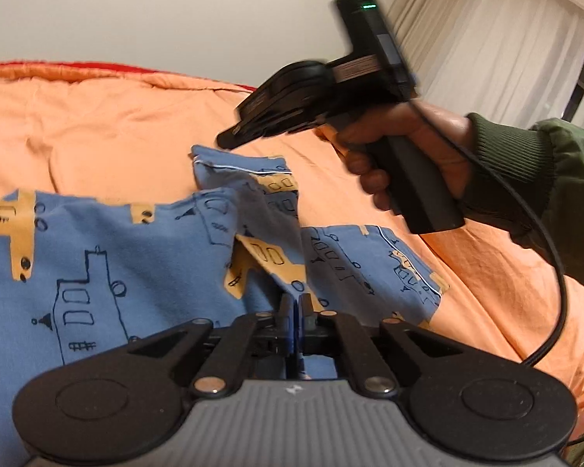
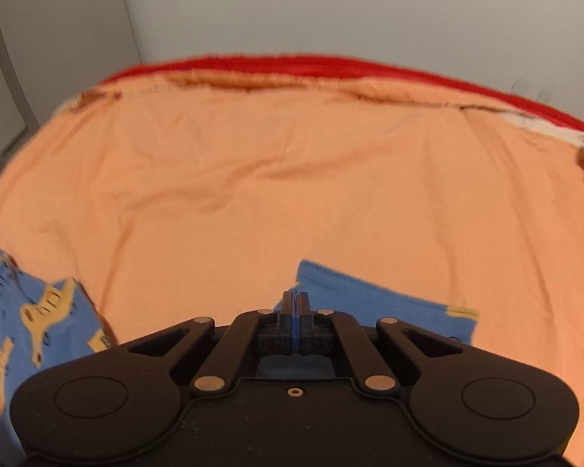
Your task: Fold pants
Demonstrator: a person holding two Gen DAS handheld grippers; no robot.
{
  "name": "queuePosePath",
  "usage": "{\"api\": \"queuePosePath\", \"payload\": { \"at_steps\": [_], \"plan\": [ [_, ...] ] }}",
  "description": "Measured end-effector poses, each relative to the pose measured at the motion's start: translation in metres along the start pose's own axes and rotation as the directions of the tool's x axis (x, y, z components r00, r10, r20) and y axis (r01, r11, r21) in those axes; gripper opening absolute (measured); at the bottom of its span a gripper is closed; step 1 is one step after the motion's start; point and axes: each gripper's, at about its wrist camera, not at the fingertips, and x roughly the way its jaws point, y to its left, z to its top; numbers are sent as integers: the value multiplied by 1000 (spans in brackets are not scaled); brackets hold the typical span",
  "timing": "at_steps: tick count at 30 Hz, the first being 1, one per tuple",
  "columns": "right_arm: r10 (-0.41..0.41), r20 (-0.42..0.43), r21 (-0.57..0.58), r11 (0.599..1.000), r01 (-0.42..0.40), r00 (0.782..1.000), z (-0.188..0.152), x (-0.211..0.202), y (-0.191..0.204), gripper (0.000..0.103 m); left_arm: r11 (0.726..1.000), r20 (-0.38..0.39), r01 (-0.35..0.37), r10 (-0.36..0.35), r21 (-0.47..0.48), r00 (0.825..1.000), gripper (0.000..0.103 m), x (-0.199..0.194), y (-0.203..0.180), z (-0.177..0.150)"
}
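Pale walls and white curtains [image 1: 498,39] surround a bed [image 2: 292,179] covered by an orange sheet over a red layer along the far edge. Blue pants [image 1: 97,257], printed with orange and outlined ship shapes, lie spread on the bed's near part, with one section rumpled and turned over near the middle.

Left gripper [image 1: 296,303]: the jaws are drawn together with a ridge of the blue fabric caught between them. Right gripper [image 2: 296,303]: in its own view the jaws are likewise together, and a blue strip shows between them, above a flat blue corner of the pants; the pinch appears to hold fabric. From the left view, the right gripper is raised in the person's right hand [image 1: 401,148], above the cloth and motion-blurred, so contact cannot be confirmed there.

Recommended procedure, as a judgement: keep both pinches at matching seam points, lift evenly, hold the fabric taut between the grippers, and lay one leg squarely over the other before releasing.

No brand, label or legible writing is visible; only a small green indicator light on the right gripper.
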Motion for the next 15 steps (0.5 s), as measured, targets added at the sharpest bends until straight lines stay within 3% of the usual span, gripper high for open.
{"api": "queuePosePath", "payload": {
  "at_steps": [2, 5, 6, 8, 11, 15],
  "plan": [
    [23, 55, 46, 999, -26, 998, -3, -22, -14, 0, 1000, -4, -12, 12, 17, 1000, 1, 1, -5, 0],
    [39, 48, 14, 999, -40, 998, -7, -36, -19, 3, 999, -18, -30, 31, 26, 999, 1, 4, -11, 1],
    [49, 18, 10, 999, -49, 999, -7, -34, -19, 9, 999, -21, -32, 32, 19, 999, 1, 4, -12, 1],
    [67, -4, 15, 998, -67, 998, -9, -28, -15, 42, 999, -26, -40, 40, 2, 999, 1, 7, -12, 3],
    [67, -18, -5, 998, -67, 998, -6, -10, 0, 41, 999, -34, -54, 54, -2, 998, 1, 8, -14, 3],
    [-39, -66, -77, 996, 34, 997, -2, 27, 27, 41, 997, -39, -72, 71, -16, 997, 0, 10, -12, 4]
  ]
}}
